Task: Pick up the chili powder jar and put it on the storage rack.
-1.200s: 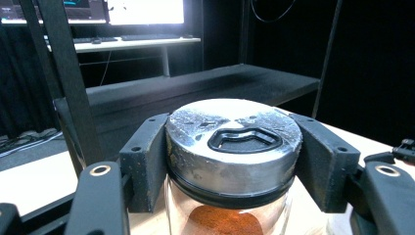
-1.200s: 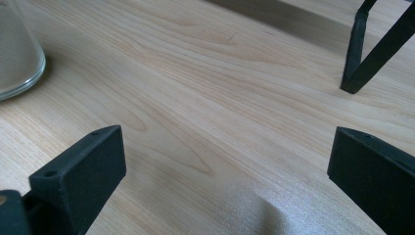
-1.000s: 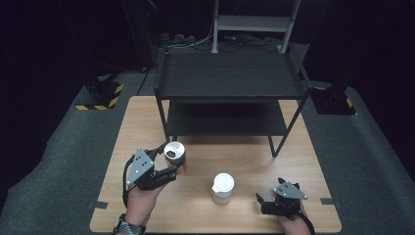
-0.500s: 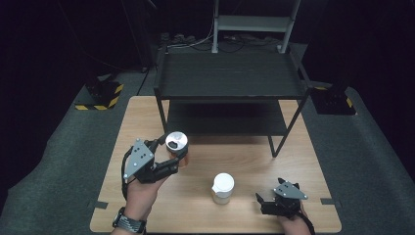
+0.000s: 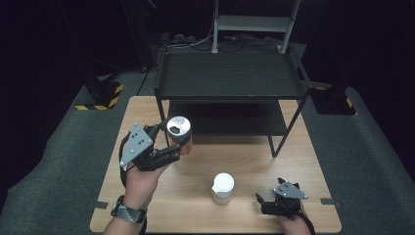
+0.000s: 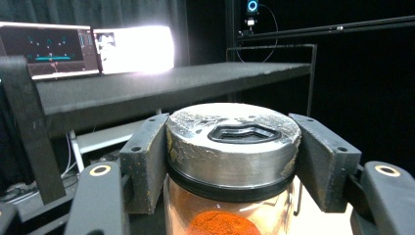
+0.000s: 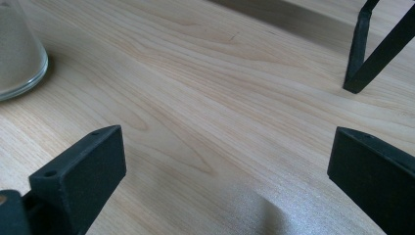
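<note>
**Currently: left gripper holds spice jar upright, right gripper idle on table**

Left gripper (image 5: 177, 142) is clamped on a glass jar (image 5: 179, 133) w/ a silver metal lid (image 6: 232, 142); both pads press the lid's sides, one on each side. Jar stands upright, long axis vertical, lid up, held above the table (image 5: 244, 156) near its left-front part, just in front of the black shelf rack (image 5: 230, 73). In the left gripper view the lid top shows a raised, roughly hexagonal ridge, surface scuffed. Below the lid, through clear glass, orange-red powder (image 6: 222, 224) sits inside; fill level can't be read exactly as the jar's lower part is cut off by the frame edge.

Right gripper (image 5: 266, 201) rests low at the table's front-right, jaws spread wide w/ nothing between them, only bare wood grain showing in the right gripper view. One rack leg (image 7: 362, 54) foots on the table ahead of it, to the right.

Second jar (image 5: 223, 188) w/ a white cap stands upright on the table, between the two grippers, nearer the right one but apart from it. Its glass base (image 7: 19, 49) shows at the left edge of the right gripper view; contents look pale, can't tell what.

Rack has two tiers, both dark. Two lit screens (image 6: 88, 46) glow behind it in the left gripper view.
</note>
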Tool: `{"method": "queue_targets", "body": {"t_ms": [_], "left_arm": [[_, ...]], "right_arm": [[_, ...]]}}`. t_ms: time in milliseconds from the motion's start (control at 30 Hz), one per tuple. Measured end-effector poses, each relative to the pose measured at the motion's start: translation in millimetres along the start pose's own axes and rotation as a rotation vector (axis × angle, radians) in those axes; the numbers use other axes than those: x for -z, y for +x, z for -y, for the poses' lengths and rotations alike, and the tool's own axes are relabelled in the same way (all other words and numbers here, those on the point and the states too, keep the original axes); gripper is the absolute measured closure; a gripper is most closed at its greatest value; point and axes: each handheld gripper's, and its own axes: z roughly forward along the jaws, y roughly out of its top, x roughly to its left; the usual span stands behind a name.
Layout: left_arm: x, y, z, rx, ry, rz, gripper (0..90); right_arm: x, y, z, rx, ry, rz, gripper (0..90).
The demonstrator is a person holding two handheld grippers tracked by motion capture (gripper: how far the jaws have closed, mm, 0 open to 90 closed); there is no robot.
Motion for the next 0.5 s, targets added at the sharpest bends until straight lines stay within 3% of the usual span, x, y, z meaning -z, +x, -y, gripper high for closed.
{"method": "queue_targets", "body": {"t_ms": [500], "left_arm": [[-10.9, 5.4, -28.2, 0.003, -0.038, -0.001, 35.0]], "right_arm": [[0.1, -1.4, 0.2, -0.005, -0.001, -0.005, 0.0]]}}
